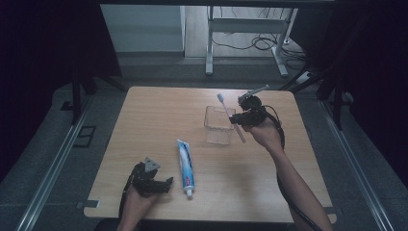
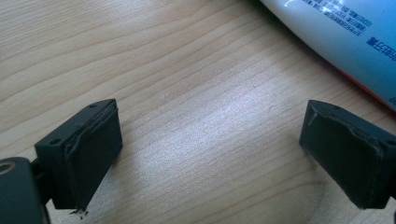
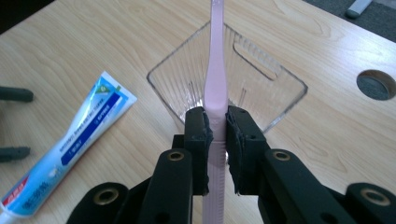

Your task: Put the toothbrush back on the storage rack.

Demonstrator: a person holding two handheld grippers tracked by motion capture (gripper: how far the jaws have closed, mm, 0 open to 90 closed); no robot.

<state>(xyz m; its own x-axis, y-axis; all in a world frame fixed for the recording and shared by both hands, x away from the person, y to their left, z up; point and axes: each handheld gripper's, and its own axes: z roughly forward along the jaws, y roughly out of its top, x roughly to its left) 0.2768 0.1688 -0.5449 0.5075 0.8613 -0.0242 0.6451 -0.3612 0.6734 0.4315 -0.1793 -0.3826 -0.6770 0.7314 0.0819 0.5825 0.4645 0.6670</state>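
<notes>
Two risks noted: right hand-held gripper (image 3: 215,135), clamped mid-handle on the pink toothbrush (image 3: 215,70) above the clear cup (image 3: 289,100), could tip the cup or let the brush pivot; left hand-held gripper (image 2: 210,154) stands apart, idle.

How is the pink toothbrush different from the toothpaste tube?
The toothbrush is thin and pink; the toothpaste tube is wide, blue and white. The toothbrush is clamped in the right gripper above the clear container, while the toothpaste tube lies flat on the table, untouched. Both are long.
</notes>
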